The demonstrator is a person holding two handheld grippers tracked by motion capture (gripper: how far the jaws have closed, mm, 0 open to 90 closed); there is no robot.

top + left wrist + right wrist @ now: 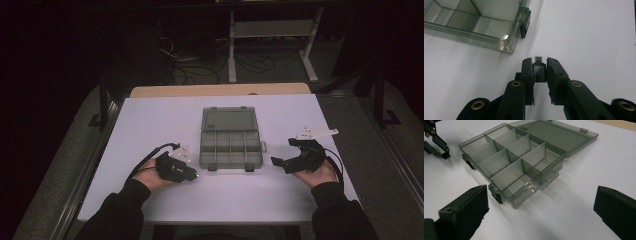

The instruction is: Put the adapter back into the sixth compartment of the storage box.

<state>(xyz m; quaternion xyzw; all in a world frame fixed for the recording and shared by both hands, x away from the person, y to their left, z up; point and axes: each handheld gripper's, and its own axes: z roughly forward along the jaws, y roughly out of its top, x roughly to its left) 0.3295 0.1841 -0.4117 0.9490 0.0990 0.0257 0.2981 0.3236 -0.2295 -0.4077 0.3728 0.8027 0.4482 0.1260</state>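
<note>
A small dark adapter with a metal plug tip is being gripped between the jaws of the left gripper, which are clenched on its two sides, the metal tip poking out just past the jaw ends. In the high view the left gripper is being held low over the white bench, just left of the near left corner of the compartment box. In the left gripper view that corner, with its black latch, is being seen just beyond the jaws, apart from them.

The box, of smoky clear plastic, is lying open in the middle of the bench, its lid folded flat on the far side and its compartments divided by thin walls.

The right gripper is being held to the right of the box, near it without touching, its jaws spread wide and released, with nothing between them.
</note>
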